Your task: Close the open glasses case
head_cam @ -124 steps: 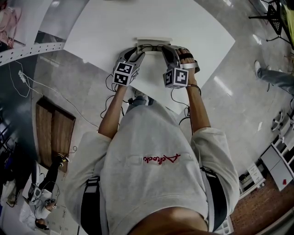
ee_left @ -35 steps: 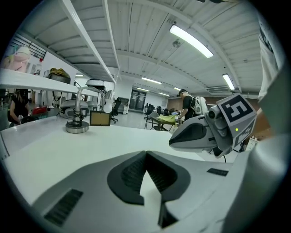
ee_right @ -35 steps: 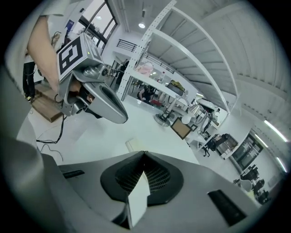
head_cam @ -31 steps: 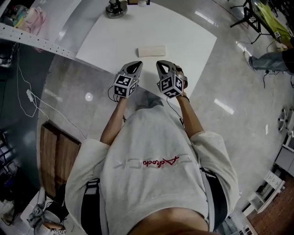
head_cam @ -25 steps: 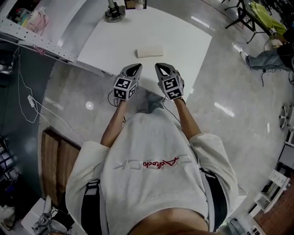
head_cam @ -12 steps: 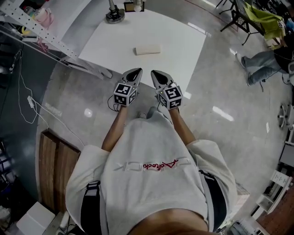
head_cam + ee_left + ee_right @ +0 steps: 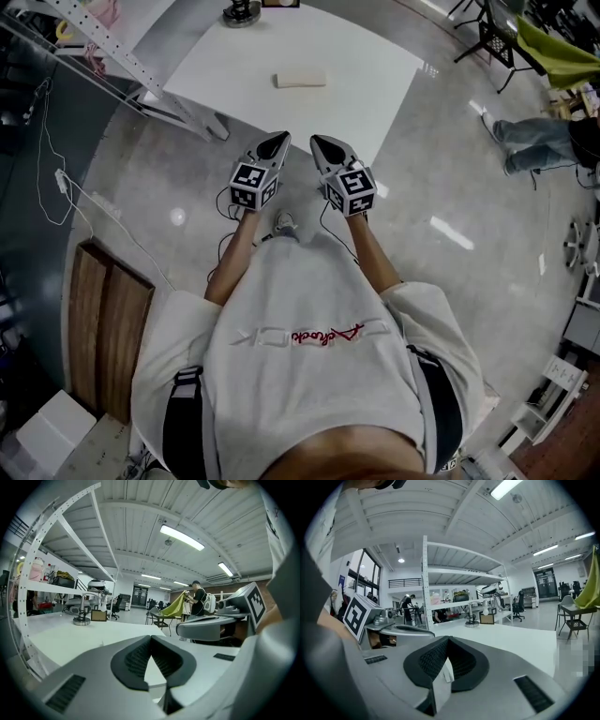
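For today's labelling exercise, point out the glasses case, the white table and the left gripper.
glasses case (image 7: 301, 80), head view, middle of its top.
white table (image 7: 367, 52), head view, bare surface beside the case.
left gripper (image 7: 279, 139), head view, at its fingertips.

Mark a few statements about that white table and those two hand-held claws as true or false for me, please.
1. The glasses case lies on the white table. True.
2. The left gripper is gripping the case. False: its jaws are together with nothing between them.
3. The right gripper has its jaws wide apart. False: they are shut, and nothing is held.
4. The case looks closed, and neither gripper touches it. True.
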A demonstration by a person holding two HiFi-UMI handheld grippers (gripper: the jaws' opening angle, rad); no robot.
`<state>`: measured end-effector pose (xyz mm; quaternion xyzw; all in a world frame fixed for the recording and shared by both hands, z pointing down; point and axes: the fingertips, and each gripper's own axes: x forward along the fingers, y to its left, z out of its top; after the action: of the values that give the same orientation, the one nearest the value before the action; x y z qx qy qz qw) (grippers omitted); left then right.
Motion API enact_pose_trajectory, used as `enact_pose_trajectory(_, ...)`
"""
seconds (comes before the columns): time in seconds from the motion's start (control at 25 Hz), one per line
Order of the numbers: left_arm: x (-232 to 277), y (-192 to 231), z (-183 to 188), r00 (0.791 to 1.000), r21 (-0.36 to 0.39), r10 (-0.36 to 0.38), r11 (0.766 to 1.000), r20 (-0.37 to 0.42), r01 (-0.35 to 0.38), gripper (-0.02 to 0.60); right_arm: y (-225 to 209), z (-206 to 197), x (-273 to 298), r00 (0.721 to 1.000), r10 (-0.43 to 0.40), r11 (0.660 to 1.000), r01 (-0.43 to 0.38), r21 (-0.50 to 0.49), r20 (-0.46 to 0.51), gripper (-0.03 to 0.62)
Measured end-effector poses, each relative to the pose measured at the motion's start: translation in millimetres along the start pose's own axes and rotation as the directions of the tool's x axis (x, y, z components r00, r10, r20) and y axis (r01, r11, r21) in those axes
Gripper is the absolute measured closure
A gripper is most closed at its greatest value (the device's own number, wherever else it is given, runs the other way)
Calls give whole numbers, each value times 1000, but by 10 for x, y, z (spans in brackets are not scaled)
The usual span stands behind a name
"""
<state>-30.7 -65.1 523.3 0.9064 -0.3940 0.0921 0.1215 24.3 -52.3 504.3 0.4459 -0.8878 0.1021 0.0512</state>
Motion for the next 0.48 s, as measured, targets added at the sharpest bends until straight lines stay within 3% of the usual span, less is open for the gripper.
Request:
enact_pose_trajectory(0.2, -250, -306, -144, 1000, -8, 21, 1000, 0, -21, 554, 82, -68, -362, 1000, -8, 1000, 8, -4, -2, 589)
enact_pose_trajectory(0.48, -546, -816, -311, 1000, -19, -4, 1000, 6, 4, 554, 217, -161, -873, 1000, -23, 1000, 23, 2, 12, 589)
